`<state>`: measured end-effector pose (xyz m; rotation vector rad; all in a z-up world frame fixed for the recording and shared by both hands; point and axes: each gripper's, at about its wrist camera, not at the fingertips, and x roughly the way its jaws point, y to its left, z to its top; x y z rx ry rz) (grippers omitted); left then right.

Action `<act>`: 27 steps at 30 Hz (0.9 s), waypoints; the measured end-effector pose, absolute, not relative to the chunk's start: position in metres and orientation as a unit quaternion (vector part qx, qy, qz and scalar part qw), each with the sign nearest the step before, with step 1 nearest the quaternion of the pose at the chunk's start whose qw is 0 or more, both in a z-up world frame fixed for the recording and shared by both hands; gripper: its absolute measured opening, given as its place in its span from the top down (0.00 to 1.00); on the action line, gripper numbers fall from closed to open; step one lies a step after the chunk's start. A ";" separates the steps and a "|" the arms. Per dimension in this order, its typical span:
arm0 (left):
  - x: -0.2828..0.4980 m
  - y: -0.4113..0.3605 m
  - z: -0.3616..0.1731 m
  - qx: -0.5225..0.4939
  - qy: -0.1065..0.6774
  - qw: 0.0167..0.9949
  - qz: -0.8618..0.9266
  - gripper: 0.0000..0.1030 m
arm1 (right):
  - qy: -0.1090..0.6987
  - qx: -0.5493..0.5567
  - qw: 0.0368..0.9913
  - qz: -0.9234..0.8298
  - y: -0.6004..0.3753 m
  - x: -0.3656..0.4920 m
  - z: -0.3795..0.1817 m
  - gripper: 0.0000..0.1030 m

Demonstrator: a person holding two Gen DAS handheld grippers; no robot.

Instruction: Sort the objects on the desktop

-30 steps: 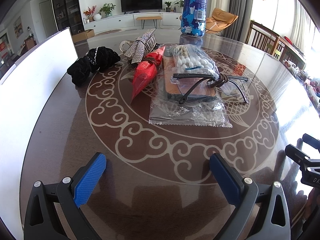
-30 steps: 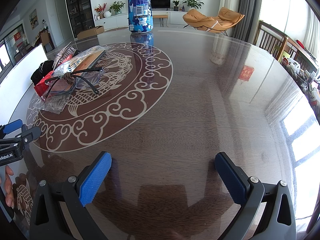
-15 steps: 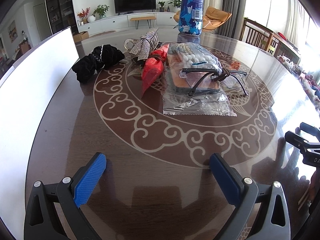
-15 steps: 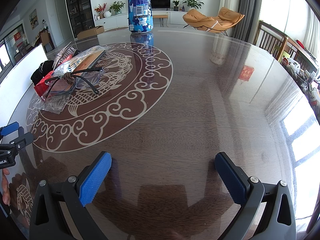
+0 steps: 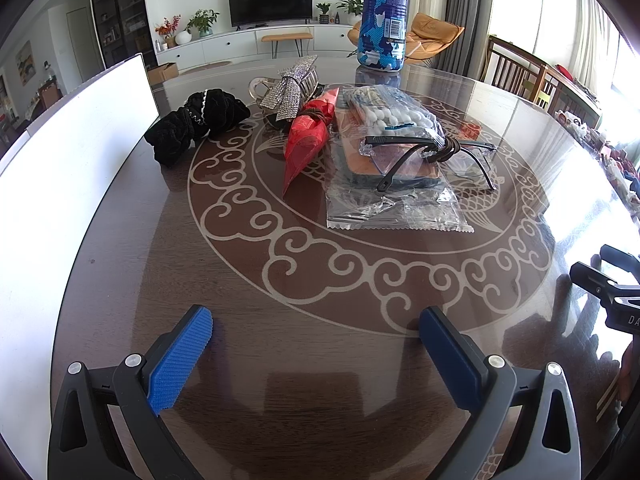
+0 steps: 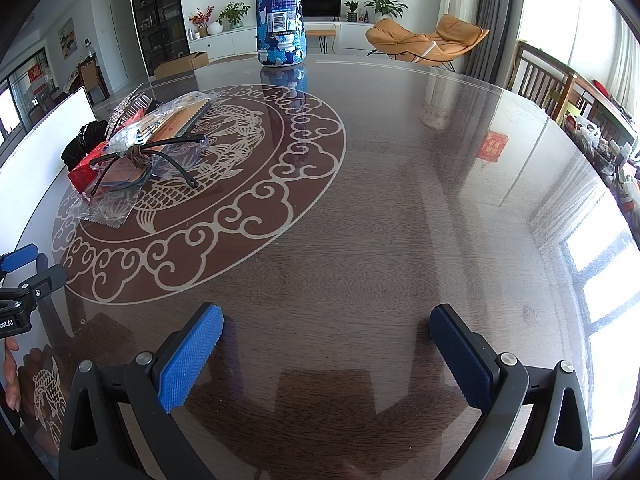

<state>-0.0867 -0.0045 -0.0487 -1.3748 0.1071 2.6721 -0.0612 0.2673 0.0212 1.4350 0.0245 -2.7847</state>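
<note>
A pile of small things sits on the round table [image 5: 248,360], well in front of the blue bottle [image 5: 384,16]: black-framed glasses [image 5: 432,156] on a clear packet [image 5: 396,208], a red pouch [image 5: 306,140] and a black scrunchie [image 5: 192,124] to their left. Only the left view shows the sparkly bow [image 5: 288,88] plainly. The left gripper [image 5: 316,340] and the right gripper [image 6: 326,336] both gape wide, holding nothing.

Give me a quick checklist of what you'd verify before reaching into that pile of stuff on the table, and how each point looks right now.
1. Left hand-held gripper open and holding nothing: ok.
2. Right hand-held gripper open and holding nothing: ok.
3. Table bare between the left gripper and the pile: ok.
4. Glasses free to lift alone: not ok, they lie on the clear plastic bag with a brown hair tie looped around them.
5. Black scrunchie lying apart from the pile: ok.
6. Where sorted things should go: cannot tell; only a white board stands at the left.
</note>
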 end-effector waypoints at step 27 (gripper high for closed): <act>-0.081 -0.032 -0.049 -0.457 0.021 0.039 0.888 0.00 | -0.040 0.370 0.132 -0.919 0.168 -0.167 0.094 0.00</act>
